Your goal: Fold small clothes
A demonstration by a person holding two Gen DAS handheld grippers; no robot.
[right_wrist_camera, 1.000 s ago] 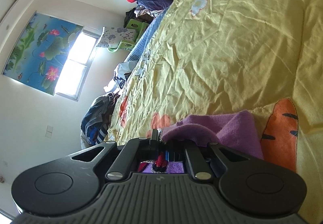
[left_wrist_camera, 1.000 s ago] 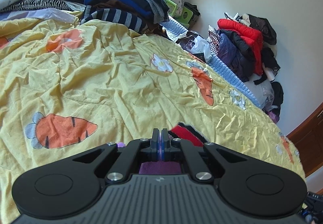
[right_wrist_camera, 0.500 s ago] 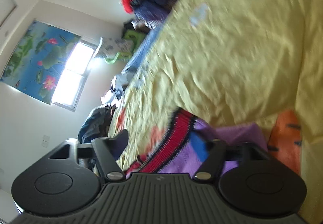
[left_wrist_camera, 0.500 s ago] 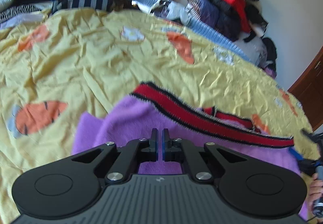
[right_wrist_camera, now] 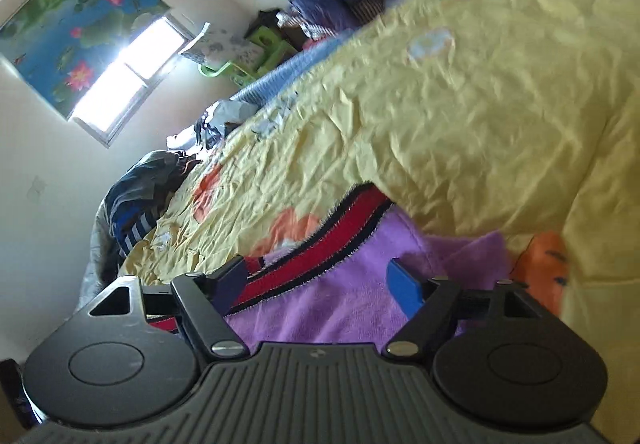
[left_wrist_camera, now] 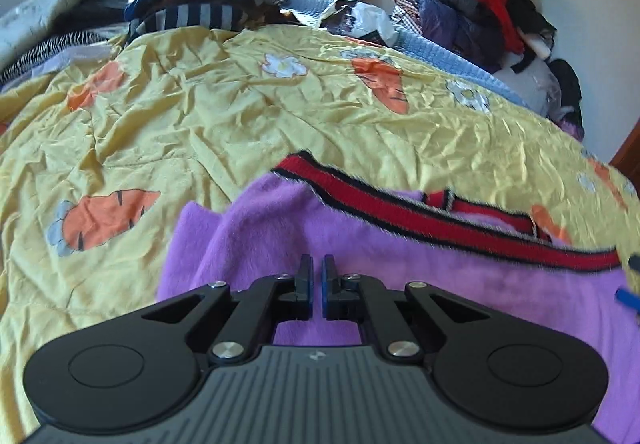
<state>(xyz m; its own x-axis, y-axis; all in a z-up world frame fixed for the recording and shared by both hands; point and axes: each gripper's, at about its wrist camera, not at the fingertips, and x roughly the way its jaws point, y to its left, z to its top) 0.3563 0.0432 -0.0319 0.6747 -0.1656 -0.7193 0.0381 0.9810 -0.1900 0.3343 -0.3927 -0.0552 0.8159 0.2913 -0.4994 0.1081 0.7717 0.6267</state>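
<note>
Now we log: sweater (left_wrist_camera: 400, 264), purple, spread near on quilt (left_wrist_camera: 240, 116). Right gripper (right_wrist_camera: 320, 276) just released it, jaws opening, nothing pinched. Left gripper (left_wrist_camera: 316, 280) nearly shut, empty. Folding next.

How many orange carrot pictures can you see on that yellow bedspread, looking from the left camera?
5 that I can make out: one near left, one far left, one far centre, one beside the red band, one at the right edge. The purple garment may hide more.
</note>
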